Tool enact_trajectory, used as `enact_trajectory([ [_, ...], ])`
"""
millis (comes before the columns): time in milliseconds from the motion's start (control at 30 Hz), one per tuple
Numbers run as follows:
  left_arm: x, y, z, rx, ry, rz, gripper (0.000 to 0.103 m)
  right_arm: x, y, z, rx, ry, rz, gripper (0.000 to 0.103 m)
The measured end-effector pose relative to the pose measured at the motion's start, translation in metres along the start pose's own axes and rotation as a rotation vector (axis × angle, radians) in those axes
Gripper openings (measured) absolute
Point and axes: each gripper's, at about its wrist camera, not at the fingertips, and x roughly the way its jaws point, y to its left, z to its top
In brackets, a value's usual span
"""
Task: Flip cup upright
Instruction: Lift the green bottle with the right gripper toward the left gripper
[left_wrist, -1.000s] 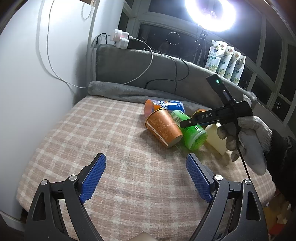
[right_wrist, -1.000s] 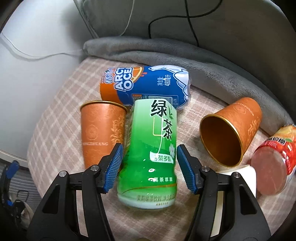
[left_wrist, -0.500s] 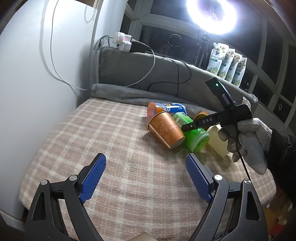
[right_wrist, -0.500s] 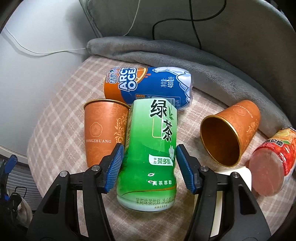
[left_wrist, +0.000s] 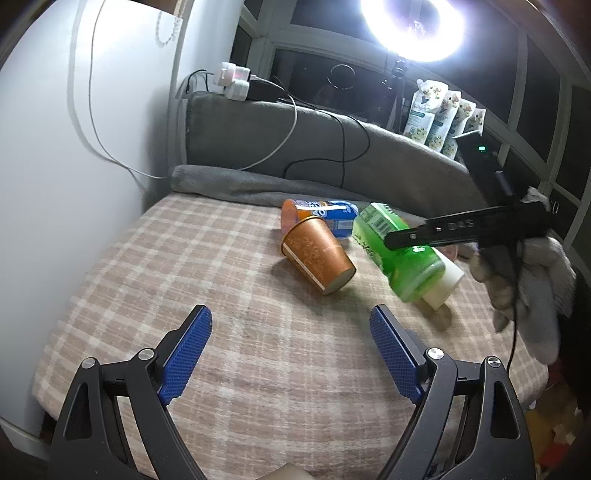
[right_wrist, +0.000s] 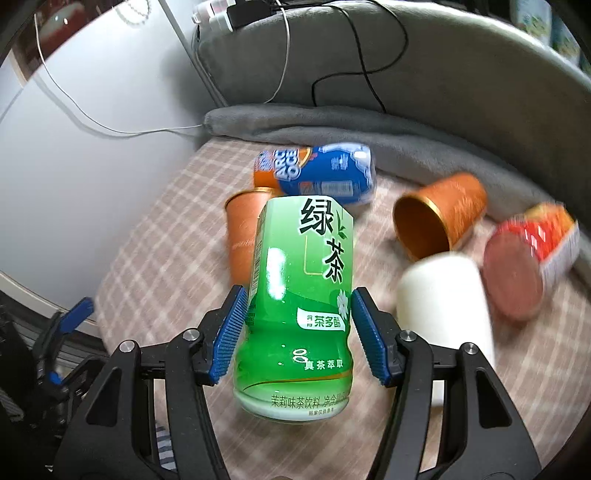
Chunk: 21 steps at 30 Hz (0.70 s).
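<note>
My right gripper (right_wrist: 298, 334) is shut on a green tea cup (right_wrist: 299, 302) and holds it tilted above the checked cloth; in the left wrist view the green tea cup (left_wrist: 399, 251) hangs in the right gripper (left_wrist: 424, 236), off the surface. An orange paper cup (left_wrist: 317, 254) lies on its side beside it. My left gripper (left_wrist: 291, 354) is open and empty, low over the near part of the cloth (left_wrist: 184, 277).
Also lying on the cloth: a blue and orange cup (right_wrist: 317, 173), a second orange paper cup (right_wrist: 436, 221), a red cup (right_wrist: 528, 266) and a white cup (right_wrist: 443, 299). A grey blanket (right_wrist: 332, 122) and grey cushion back stand behind. A white wall is at left.
The right gripper has lifted the green tea cup off the cloth and pulled it back and up. The white cup beside it is now in full view. The left gripper stays open.
</note>
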Motion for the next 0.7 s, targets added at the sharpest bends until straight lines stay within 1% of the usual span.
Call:
enact_trajectory([
  [100, 0.001, -0.004, 0.0, 0.006, 0.009, -0.015, 0.086, -0.008, -0.003, -0.02, 0.062, 0.009, 0.031, 0.061],
  [300, 0.007, -0.011, 0.001, -0.009, 0.034, -0.068, 0.085, -0.011, -0.012, -0.056, 0.182, 0.015, 0.039, 0.061],
  [433, 0.008, -0.02, 0.002, -0.003, 0.047, -0.104, 0.085, -0.009, -0.018, -0.078, 0.276, 0.019, 0.072, 0.061],
  [567, 0.013, -0.026, 0.006, -0.009, 0.077, -0.16, 0.084, -0.005, -0.019, -0.093, 0.317, 0.028, 0.086, 0.061],
  [700, 0.019, -0.031, 0.007, -0.02, 0.105, -0.195, 0.084, 0.001, -0.022, -0.1, 0.34, 0.045, 0.083, 0.062],
])
